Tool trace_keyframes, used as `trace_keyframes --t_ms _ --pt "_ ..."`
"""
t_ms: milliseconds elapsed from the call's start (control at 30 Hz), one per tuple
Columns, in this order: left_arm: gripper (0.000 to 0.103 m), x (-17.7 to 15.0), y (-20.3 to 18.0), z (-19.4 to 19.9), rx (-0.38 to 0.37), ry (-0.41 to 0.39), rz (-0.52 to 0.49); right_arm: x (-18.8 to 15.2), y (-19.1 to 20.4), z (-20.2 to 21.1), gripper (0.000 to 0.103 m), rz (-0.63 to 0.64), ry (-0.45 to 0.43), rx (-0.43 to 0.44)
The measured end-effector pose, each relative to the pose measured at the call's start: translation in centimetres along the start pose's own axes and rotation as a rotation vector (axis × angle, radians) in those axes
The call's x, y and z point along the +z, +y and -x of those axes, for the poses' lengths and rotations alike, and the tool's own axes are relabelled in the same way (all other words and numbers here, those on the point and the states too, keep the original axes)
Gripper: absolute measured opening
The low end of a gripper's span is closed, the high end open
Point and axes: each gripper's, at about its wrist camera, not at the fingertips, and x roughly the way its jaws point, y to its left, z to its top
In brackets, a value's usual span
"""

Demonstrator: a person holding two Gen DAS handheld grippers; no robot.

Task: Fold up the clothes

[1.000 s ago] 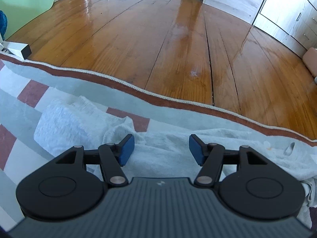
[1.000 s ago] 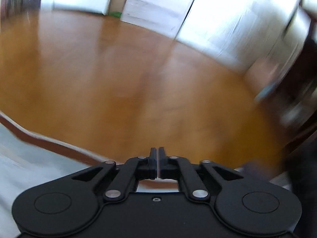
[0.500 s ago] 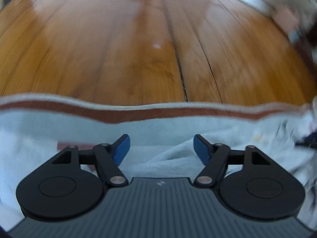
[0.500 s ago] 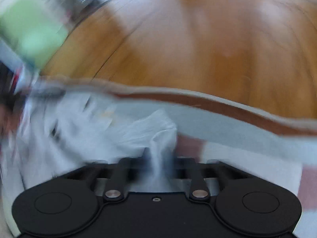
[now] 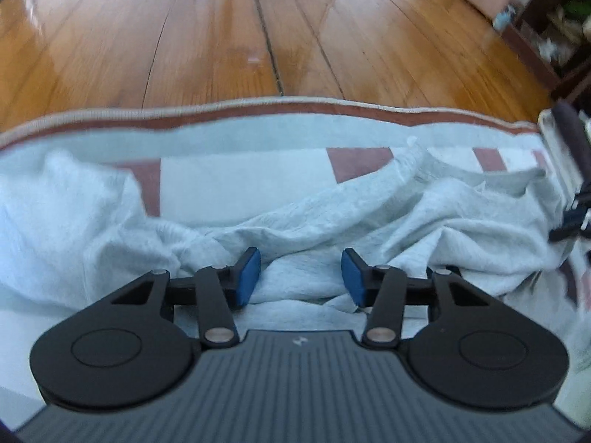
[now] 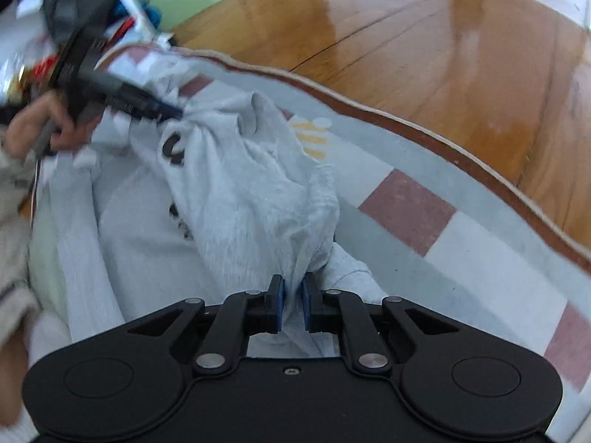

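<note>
A pale grey sweatshirt (image 6: 236, 192) lies rumpled on a checked blanket (image 6: 461, 243) beside the wooden floor (image 5: 229, 33). The right hand-held gripper (image 6: 291, 301) pinches a bunch of it. The left hand-held gripper (image 5: 300, 277), jaws just closing, stands apart over the cloth, not pressing it.

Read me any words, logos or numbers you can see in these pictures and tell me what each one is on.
None can be read in full.
Dark print on the grey sweatshirt: crumpled into folds, only broken letter shapes show.
Yellow stripes and a pale dot on the rug: a mark, no words.
Small white emblem on the left tool's grey housing: a symbol only.
</note>
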Motion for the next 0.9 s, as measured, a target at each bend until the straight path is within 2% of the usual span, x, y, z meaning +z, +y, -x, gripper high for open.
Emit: trace_keyframes --t_ms 67,167,233,267,300,333,367,400,467,500,533,600,667,700,733,767,833,900 --pt "0.058 0.7 -0.5 -0.5 0.017 -0.005 -0.038 -0.1 -0.2 -0.3 0.018 -0.047 -0.023 0.004" --pt "0.069 1.5 0.0 -2.1 0.008 -0.010 -0.043 -0.2 0.0 -1.2 0.019 -0.059 -0.057 -0.050" --pt "0.070 1.8 0.0 -2.6 0.013 -0.054 -0.044 -0.3 0.2 -1.6 0.025 -0.070 -0.081 -0.134" --pt "0.068 1.9 -0.3 -2.8 0.024 -0.054 -0.059 -0.2 0.1 -1.6 0.029 -0.078 -0.088 -0.187" --pt "0.067 2.1 -0.6 -2.9 0.036 -0.054 -0.073 -0.8 0.1 -0.9 0.029 -0.093 -0.091 -0.201" --pt "0.045 2.2 -0.9 -3.0 0.048 -0.054 -0.088 -0.5 -0.2 -0.9 0.027 -0.107 -0.100 -0.178" --pt "0.013 2.3 -1.3 -3.0 0.055 -0.050 -0.112 -0.3 -0.2 -0.6 0.015 -0.109 -0.118 -0.170" --pt "0.002 2.3 -1.7 -2.8 0.037 -0.042 -0.127 -0.1 -0.1 -0.3 0.012 -0.109 -0.137 -0.165" --pt "0.000 1.9 -1.4 -2.2 -0.057 -0.064 -0.059 0.1 0.8 0.8 0.008 -0.086 -0.198 -0.219" --pt "0.000 1.5 -1.2 -1.8 -0.076 -0.087 -0.024 0.3 1.2 1.4 0.008 -0.074 -0.229 -0.248" --pt "0.000 1.2 -1.3 -1.4 -0.053 -0.108 -0.019 0.6 1.8 2.3 0.007 -0.061 -0.269 -0.288" --pt "0.000 0.5 -2.4 -0.6 0.084 -0.157 -0.085 1.4 3.2 4.6 0.007 -0.019 -0.357 -0.351" --pt "0.007 0.3 -3.1 0.2 0.159 -0.213 -0.141 2.6 4.5 6.6 0.007 0.042 -0.424 -0.371" --pt "0.012 0.5 -3.2 0.4 0.168 -0.220 -0.150 3.1 4.9 7.0 0.007 0.070 -0.420 -0.362" --pt "0.027 0.9 -3.0 0.4 0.157 -0.209 -0.147 3.7 5.3 7.4 0.007 0.099 -0.412 -0.353" --pt "0.046 1.4 -2.6 0.3 0.146 -0.200 -0.146 4.0 5.3 7.0 0.007 0.127 -0.372 -0.345" --pt "0.063 2.6 -1.5 -0.4 0.126 -0.187 -0.148 4.3 4.2 4.3 0.007 0.143 -0.241 -0.352" --pt "0.064 3.8 -0.4 -1.1 0.106 -0.173 -0.149 4.3 3.1 1.4 0.007 0.153 -0.134 -0.386"
